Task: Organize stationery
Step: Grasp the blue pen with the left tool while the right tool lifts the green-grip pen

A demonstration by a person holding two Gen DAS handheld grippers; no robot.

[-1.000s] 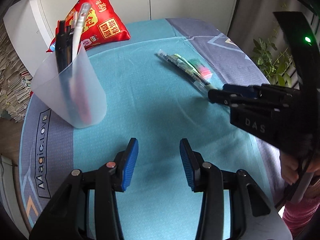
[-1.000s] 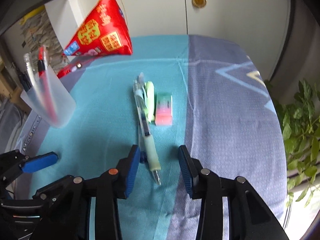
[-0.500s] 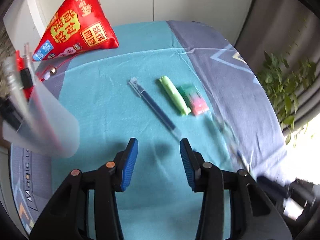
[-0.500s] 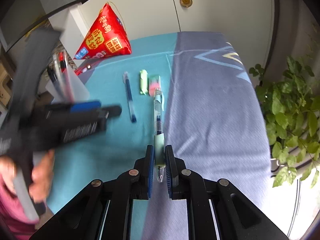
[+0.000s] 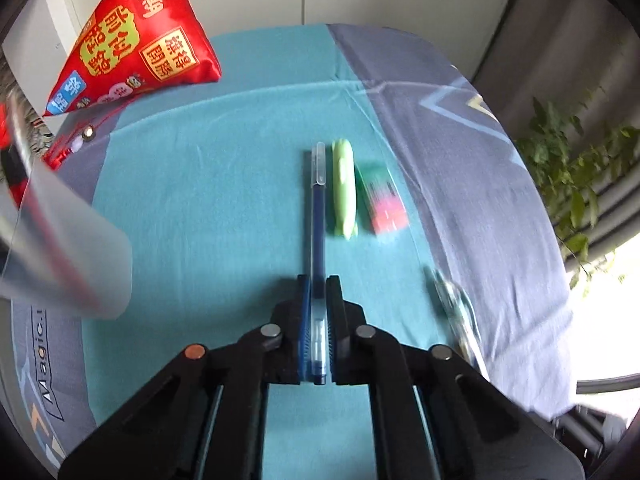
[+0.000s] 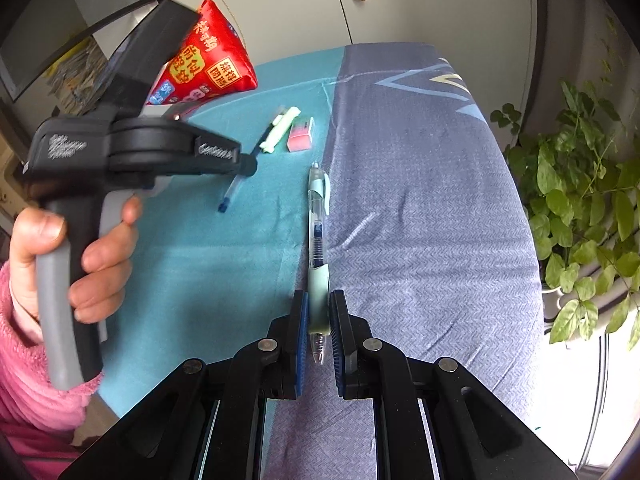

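Observation:
My left gripper (image 5: 318,284) is shut on a slim blue pen (image 5: 318,216) with a clear cap, gripped near its tip end. The same pen shows in the right wrist view (image 6: 232,194), sticking out under the left gripper (image 6: 250,166). My right gripper (image 6: 319,300) is shut on a clear gel pen with a pale green grip (image 6: 318,216), held over the table. A green highlighter (image 5: 345,188) and a pink-green eraser (image 5: 384,200) lie on the teal cloth beside the blue pen. The frosted pen cup (image 5: 64,248) with several pens stands at the left.
A red triangular pouch (image 5: 136,40) sits at the table's back left. The table carries a teal and grey-blue cloth (image 5: 192,184). A leafy plant (image 6: 580,184) stands past the right edge. The right gripper's pen shows blurred at the right (image 5: 456,304).
My left gripper has closed on the blue pen. My right gripper, shut on the gel pen since half a second ago, has drawn back from the highlighter and eraser.

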